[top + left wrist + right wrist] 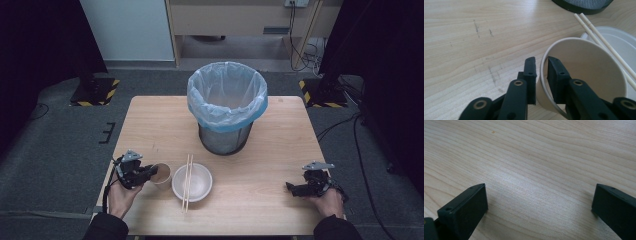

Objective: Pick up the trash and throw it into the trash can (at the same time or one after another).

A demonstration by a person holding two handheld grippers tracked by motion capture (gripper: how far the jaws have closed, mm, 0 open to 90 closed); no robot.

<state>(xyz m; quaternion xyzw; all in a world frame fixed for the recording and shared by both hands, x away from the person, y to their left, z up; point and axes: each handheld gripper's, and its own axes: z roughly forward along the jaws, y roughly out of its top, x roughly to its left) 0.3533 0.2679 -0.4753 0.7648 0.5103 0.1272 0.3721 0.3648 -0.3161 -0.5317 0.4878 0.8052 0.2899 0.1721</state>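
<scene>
The left gripper [150, 173], at about 8 o'clock on the table [280, 150], has its 2 jaws pinched on the wall of the paper cup [163, 174], 1 jaw inside the rim and 1 outside, as the left gripper view shows [541, 65]. The cup [586, 72] tilts toward the gripper and sits just beside the white bowl [195, 184], at the bowl's 9 o'clock. 2 chopsticks [187, 181] lie across the bowl. At about 4 o'clock the right gripper [296, 189] rests low over bare wood, jaws wide apart with nothing between them [539, 202]. Farther off, toward 12 o'clock, stands the mesh bin [225, 140] with a blue liner [227, 117].
</scene>
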